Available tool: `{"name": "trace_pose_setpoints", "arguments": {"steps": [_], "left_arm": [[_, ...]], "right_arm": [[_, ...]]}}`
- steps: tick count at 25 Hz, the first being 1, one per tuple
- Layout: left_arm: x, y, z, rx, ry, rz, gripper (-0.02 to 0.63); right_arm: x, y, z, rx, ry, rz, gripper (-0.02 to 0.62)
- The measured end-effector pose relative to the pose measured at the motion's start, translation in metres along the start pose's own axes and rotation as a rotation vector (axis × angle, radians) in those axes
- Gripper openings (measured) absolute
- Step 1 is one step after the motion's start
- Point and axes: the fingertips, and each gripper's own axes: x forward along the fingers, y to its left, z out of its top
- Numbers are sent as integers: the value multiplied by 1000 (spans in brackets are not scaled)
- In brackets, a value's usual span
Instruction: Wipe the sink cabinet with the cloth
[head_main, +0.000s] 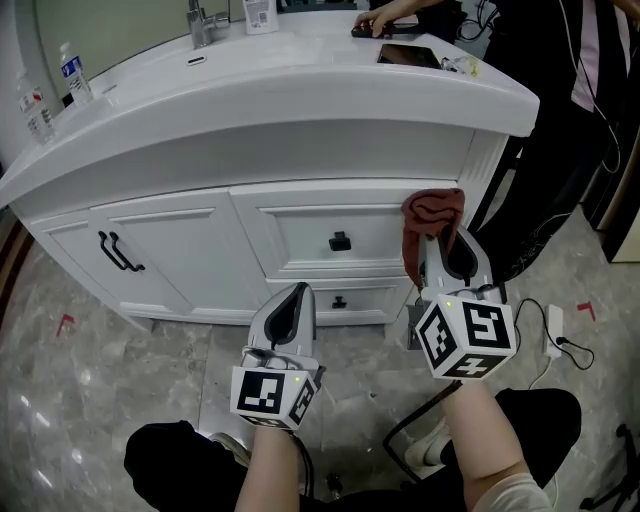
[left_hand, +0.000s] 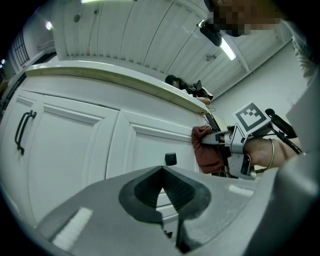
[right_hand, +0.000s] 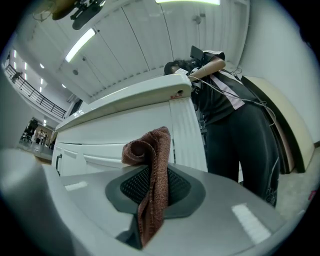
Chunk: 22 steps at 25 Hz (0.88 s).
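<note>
Right gripper (right_hand: 150, 192): I am pinching the rust-brown cloth (right_hand: 156, 160) firmly between its jaws, a loose fold bunching above them at the upper right of the sink cabinet (head_main: 300, 235), near the top drawer's black knob (head_main: 340, 241). Left gripper (left_hand: 162, 187): I am holding it closed and empty, low before the drawers. In my judgement I should be pressing the fold flat, wiping in overlapping passes and keeping hard jaw edges off the paint.

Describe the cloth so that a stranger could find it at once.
Start at the white sink cabinet. Before the right end of its upper drawer, the right tongs hold a cloth. It is the only reddish-brown, crumpled thing against all that white.
</note>
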Motion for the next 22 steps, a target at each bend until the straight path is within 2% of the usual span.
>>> {"name": "trace_pose_setpoints", "arguments": {"steps": [4,8,11,16,22], "left_arm": [[-5,-7,-1,-22,5,10,0],[-15,-8,-2,21,9,12,0],[-22,1,-4,51,21,25,0],[-35,31,-6,36,29,75,0],[-48,62,-16,51,51,105,0]], "right_arm": [[-6,-19,0,40,11,-44,86],[-15,-13,-10,72,19,-43,83],[-19,22,-27,84,28,31,83],[-9,113,-60,84,67,204,83],[17,181,-88,119,115,305,83]]}}
